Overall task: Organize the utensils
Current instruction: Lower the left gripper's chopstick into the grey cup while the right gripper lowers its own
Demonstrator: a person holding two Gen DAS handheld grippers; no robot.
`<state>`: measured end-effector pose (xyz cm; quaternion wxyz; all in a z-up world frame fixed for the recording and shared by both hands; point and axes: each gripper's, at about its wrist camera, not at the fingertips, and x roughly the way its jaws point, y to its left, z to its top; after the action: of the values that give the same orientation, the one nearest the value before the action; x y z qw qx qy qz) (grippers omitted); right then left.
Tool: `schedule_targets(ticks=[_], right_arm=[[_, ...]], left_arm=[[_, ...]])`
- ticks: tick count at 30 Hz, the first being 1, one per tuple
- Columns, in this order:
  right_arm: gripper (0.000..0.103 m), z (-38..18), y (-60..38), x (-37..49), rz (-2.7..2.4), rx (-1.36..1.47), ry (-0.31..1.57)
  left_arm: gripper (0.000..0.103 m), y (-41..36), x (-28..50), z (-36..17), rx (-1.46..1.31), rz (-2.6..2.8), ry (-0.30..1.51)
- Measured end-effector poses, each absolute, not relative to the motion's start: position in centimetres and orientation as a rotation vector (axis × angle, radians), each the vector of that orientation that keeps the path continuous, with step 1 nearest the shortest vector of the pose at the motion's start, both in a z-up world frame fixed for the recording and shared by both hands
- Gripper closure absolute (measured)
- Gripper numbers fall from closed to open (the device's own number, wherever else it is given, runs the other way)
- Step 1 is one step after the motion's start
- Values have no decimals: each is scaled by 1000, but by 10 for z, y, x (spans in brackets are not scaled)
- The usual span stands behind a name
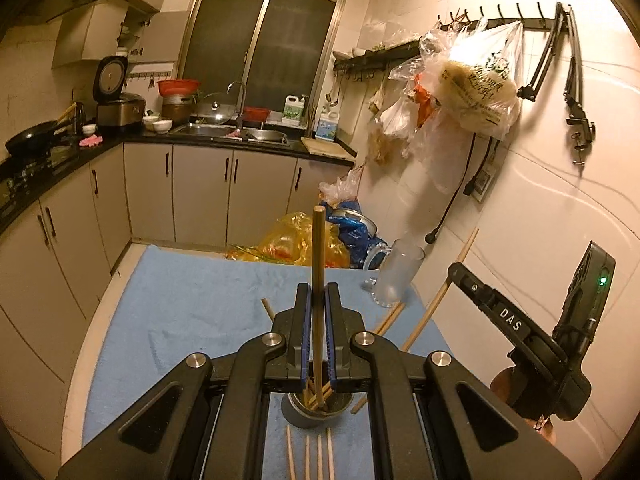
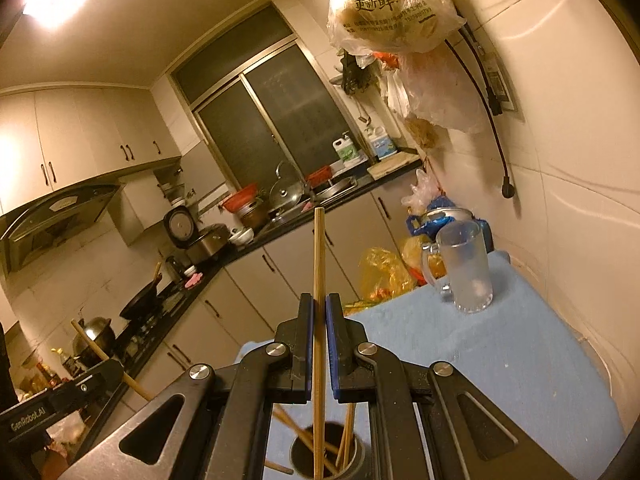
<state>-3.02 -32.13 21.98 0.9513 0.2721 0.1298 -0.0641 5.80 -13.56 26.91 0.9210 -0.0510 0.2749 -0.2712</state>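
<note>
From the left wrist, the left gripper is clamped on a single wooden chopstick that stands nearly upright between its blue pads, its top end poking toward twelve o'clock. Directly beneath, at six o'clock, a metal utensil cup sits on the blue cloth with several chopsticks in it, and four loose chopsticks lie on the cloth just below the cup. At two o'clock stands a frosted glass mug; the right gripper's body shows at three o'clock. From the right wrist, the right gripper is pinched tight on another chopstick, also upright, its lower end running down over the same cup. The mug stands at two o'clock on the cloth.
</note>
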Motion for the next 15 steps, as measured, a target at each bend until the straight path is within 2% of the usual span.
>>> schedule_targets(ticks=[15], right_arm=[[97,170,-315,0,-148,548,350]], left_arm=[[97,-144,86,210,-109,-570,677]])
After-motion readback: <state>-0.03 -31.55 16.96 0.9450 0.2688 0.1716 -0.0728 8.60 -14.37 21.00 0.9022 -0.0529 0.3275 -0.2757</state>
